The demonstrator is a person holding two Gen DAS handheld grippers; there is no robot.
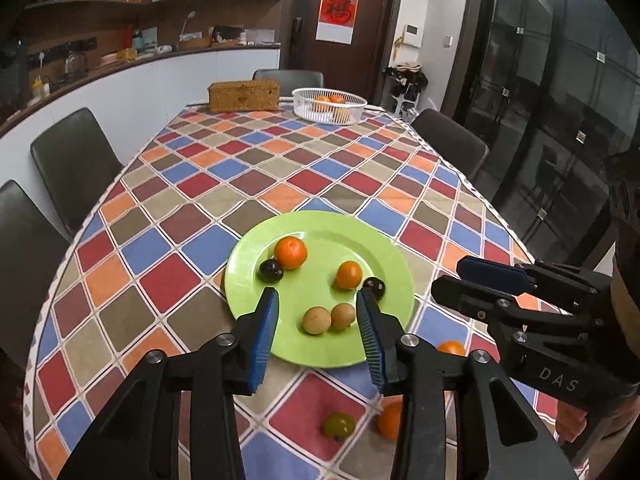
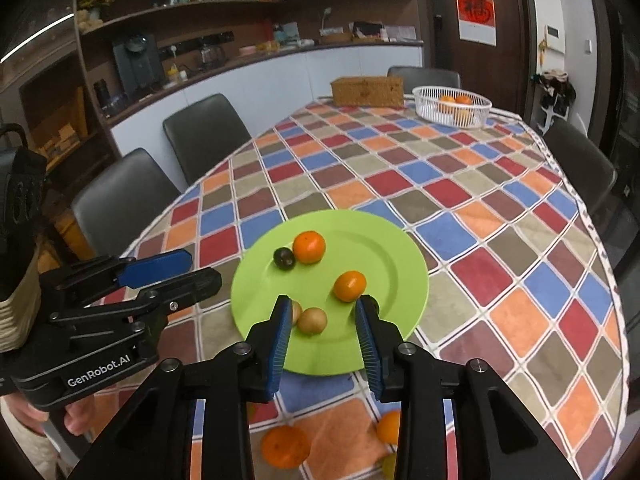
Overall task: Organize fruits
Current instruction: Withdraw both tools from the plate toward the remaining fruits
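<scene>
A green plate [image 1: 320,228] [image 2: 400,240] on the checked tablecloth holds two oranges [image 1: 291,253] [image 1: 349,275], two dark plums [image 1: 271,271] [image 1: 375,287] and two tan round fruits [image 1: 317,320] [image 1: 343,316]. My left gripper [image 1: 318,300] is open and empty above the plate's near edge. My right gripper [image 2: 323,310] is open and empty above the same edge; it shows at the right in the left wrist view [image 1: 460,276]. Loose on the cloth near me lie a green fruit [image 1: 339,424] and oranges [image 1: 390,420] [image 1: 451,347] [image 2: 285,446].
A white basket [image 1: 329,105] [image 2: 452,105] with oranges and a wicker box [image 1: 244,95] [image 2: 368,90] stand at the table's far end. Dark chairs [image 1: 76,160] [image 1: 452,140] line both sides. A counter with shelves runs along the left wall.
</scene>
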